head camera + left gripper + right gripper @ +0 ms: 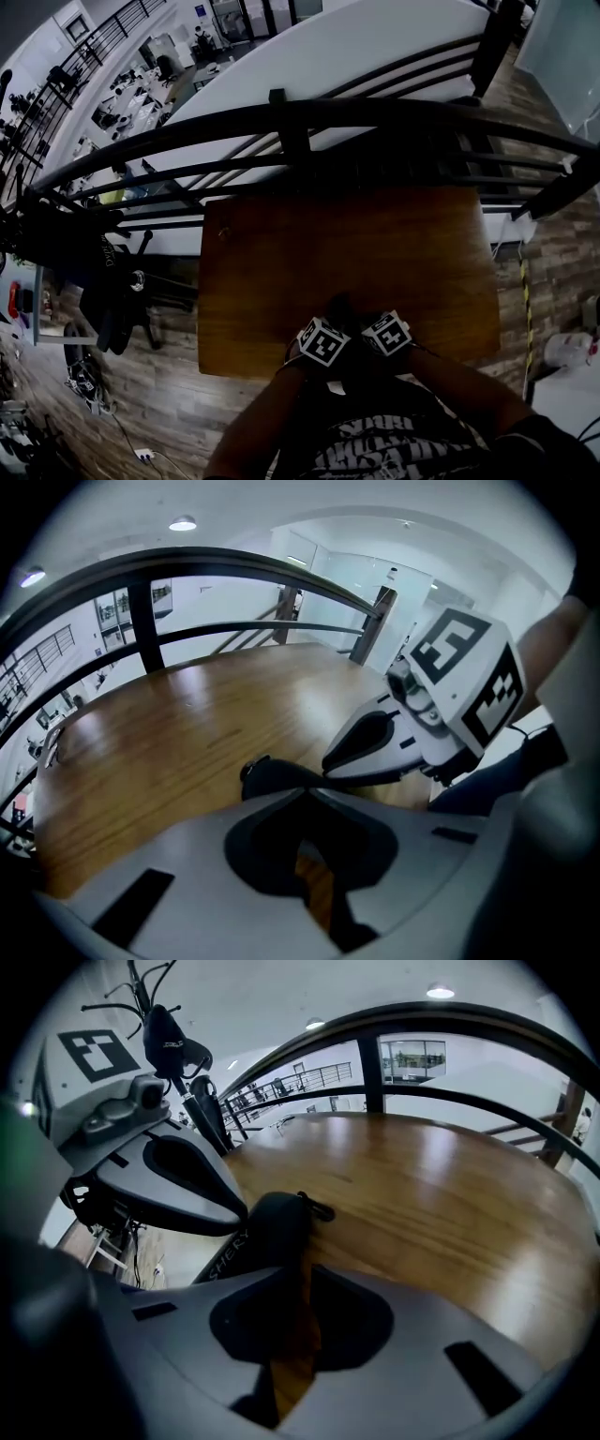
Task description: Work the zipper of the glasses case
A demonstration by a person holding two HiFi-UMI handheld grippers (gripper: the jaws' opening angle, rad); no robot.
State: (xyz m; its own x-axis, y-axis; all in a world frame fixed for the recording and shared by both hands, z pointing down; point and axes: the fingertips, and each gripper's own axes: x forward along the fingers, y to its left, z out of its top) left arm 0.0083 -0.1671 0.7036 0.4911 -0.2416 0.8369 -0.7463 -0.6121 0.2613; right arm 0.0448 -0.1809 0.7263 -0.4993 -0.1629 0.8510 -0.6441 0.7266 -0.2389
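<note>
The black glasses case (339, 306) lies at the near edge of the wooden table (281, 281), between my two grippers. In the left gripper view the case (266, 772) sticks out just past the tips of my left gripper (306, 791), whose jaws are shut on its edge. My right gripper (330, 765) comes in from the right, its tips against the case. In the right gripper view the case (277, 1225) sits at the tips of my right gripper (302, 1266), whose jaws are closed to a thin slit on its end. A small zipper pull (320, 1209) juts from the case's far side.
A black metal railing (300, 117) runs along the table's far edge. The table's near edge (253, 370) is right under the grippers, with the person's arms (272, 412) behind them. Wooden floor lies to the left (169, 384). A coat stand (173, 1044) rises at the left.
</note>
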